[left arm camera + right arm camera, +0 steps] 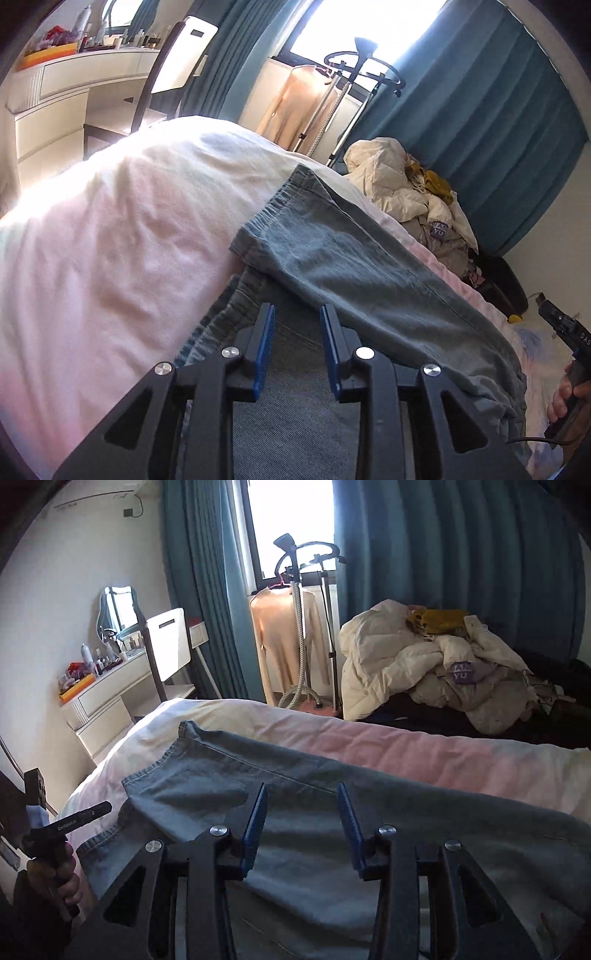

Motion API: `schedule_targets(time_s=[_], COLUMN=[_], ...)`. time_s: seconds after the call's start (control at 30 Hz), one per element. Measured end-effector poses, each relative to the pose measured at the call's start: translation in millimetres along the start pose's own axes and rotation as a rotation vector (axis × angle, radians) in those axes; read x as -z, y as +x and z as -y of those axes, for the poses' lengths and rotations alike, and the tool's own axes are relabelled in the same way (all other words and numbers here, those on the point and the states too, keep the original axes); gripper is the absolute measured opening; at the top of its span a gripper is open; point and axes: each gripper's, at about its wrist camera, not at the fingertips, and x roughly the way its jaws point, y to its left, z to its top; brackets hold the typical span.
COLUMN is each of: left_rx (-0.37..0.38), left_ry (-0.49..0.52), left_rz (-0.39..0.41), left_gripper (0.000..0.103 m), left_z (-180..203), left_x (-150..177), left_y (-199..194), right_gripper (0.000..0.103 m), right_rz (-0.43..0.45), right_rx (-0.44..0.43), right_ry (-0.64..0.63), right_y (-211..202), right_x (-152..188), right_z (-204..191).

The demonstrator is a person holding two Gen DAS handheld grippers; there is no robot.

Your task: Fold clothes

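Both pairs of jaws stand apart with nothing between them: the left gripper (297, 314) hovers over the waistband end of the jeans (332, 258), the right gripper (302, 794) over the leg folded across them. The jeans lie on the pink-white bed cover (110, 221), just beneath both tools. Denim looks soft yet fairly heavy and not slippery; the hem or folded edge seems the surest hold.

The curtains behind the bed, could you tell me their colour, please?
Teal blue curtains, plain, clearest in the right wrist view.
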Motion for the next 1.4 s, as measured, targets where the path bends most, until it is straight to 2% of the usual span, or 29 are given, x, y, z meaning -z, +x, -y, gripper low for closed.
schedule_targets(time_s=[0.13, 0.23, 0.37, 0.43, 0.53, 0.63, 0.77, 0.87, 0.93, 1.03, 1.13, 1.23, 1.3, 1.4], left_rx=[0.016, 0.046, 0.073, 0.096, 0.113, 0.057, 0.004, -0.056, -0.054, -0.059, -0.075, -0.069, -0.047, -0.018], left_ry=[0.132, 0.196, 0.277, 0.290, 0.271, 0.247, 0.130, 0.033, -0.049, -0.159, -0.274, -0.353, -0.406, -0.487], left_rz=[-0.014, -0.027, -0.038, -0.058, -0.134, -0.198, -0.314, -0.368, -0.405, -0.424, -0.458, -0.504, -0.498, -0.490], left_gripper=[0.026, 0.026, 0.026, 0.027, 0.030, 0.030, 0.030, 0.031, 0.039, 0.044, 0.049, 0.049, 0.049, 0.049], left_z=[47, 83, 129, 146, 156, 154, 131, 106, 89, 67, 45, 30, 22, 11], left_x=[19, 34, 57, 69, 83, 94, 101, 103, 106, 113, 124, 134, 136, 139], left_y=[-28, -53, -83, -92, -94, -86, -65, -53, -44, -34, -24, -14, -12, -7], right_gripper=[0.040, 0.040, 0.040, 0.040, 0.040, 0.040, 0.040, 0.040, 0.040, 0.040, 0.041, 0.041, 0.042, 0.054], right_rz=[-0.003, -0.006, -0.001, 0.007, 0.039, 0.062, 0.057, 0.041, 0.031, 0.026, 0.024, 0.025, 0.056, 0.145], right_rx=[0.081, 0.123, 0.224, 0.261, 0.290, 0.337, 0.375, 0.379, 0.395, 0.438, 0.466, 0.521, 0.589, 0.684], right_ry=[0.042, 0.083, 0.113, 0.144, 0.261, 0.422, 0.617, 0.747, 0.803, 0.876, 0.969, 1.021, 1.068, 1.187], right_y=[-58, -98, -151, -175, -206, -229, -240, -239, -239, -244, -249, -253, -262, -275], right_x=[37, 63, 93, 108, 134, 164, 201, 225, 238, 254, 270, 281, 287, 300], right_z=[8, 11, 16, 25, 55, 99, 155, 187, 201, 219, 233, 244, 255, 278])
